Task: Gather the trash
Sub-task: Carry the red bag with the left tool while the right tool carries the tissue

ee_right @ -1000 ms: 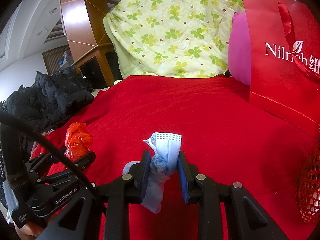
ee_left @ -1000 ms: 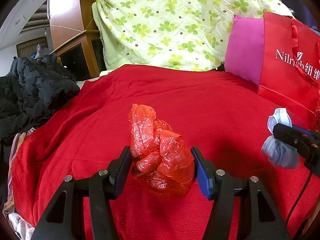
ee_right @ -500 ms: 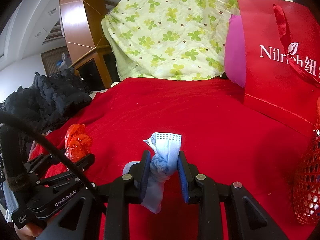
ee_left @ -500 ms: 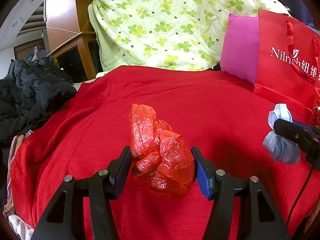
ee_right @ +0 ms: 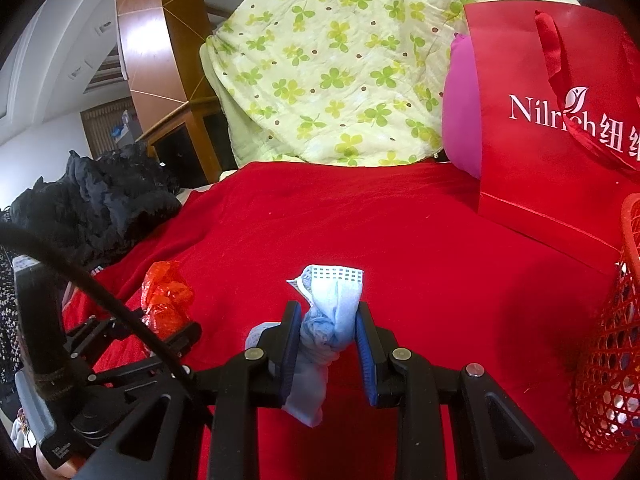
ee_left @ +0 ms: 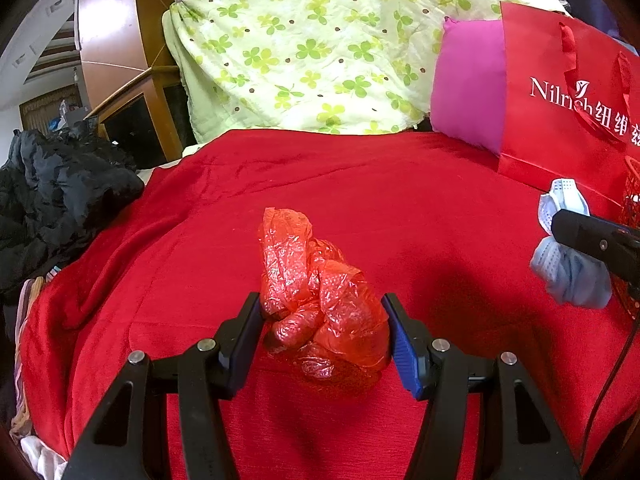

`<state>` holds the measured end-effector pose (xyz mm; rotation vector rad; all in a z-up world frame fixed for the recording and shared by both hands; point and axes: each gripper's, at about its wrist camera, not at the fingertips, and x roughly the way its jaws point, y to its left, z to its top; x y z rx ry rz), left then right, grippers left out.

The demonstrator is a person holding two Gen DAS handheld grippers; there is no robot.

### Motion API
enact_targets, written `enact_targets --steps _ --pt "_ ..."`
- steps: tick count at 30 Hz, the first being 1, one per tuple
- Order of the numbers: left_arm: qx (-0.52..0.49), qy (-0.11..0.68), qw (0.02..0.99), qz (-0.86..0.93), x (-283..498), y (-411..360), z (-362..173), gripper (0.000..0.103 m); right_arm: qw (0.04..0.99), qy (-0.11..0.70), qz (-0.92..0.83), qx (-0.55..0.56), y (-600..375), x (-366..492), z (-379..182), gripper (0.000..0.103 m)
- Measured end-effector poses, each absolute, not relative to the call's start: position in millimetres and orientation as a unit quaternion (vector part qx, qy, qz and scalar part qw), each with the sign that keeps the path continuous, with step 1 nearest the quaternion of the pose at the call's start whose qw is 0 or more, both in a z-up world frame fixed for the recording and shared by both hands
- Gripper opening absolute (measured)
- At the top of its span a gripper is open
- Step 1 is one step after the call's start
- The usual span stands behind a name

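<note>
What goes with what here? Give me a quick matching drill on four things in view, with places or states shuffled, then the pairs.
Things:
1. crumpled red plastic bag
2. blue face mask
3. red mesh basket
4. pink pillow

Places or states:
A. at the far right edge of the red blanket
B. clamped in the left gripper
C. partly hidden behind the red gift bag
D. clamped in the right gripper

Pairs: 1-B, 2-D, 3-A, 4-C
</note>
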<state>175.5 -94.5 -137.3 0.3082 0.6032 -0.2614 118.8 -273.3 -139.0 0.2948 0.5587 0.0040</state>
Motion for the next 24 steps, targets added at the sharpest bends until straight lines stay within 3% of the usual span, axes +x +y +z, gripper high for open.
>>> enact_targets --steps 24 --pt "0.165 0.279 0.939 -0.120 139 -114 -118 0.062 0.963 0.226 -0.002 0.146 -294 91 -111 0.029"
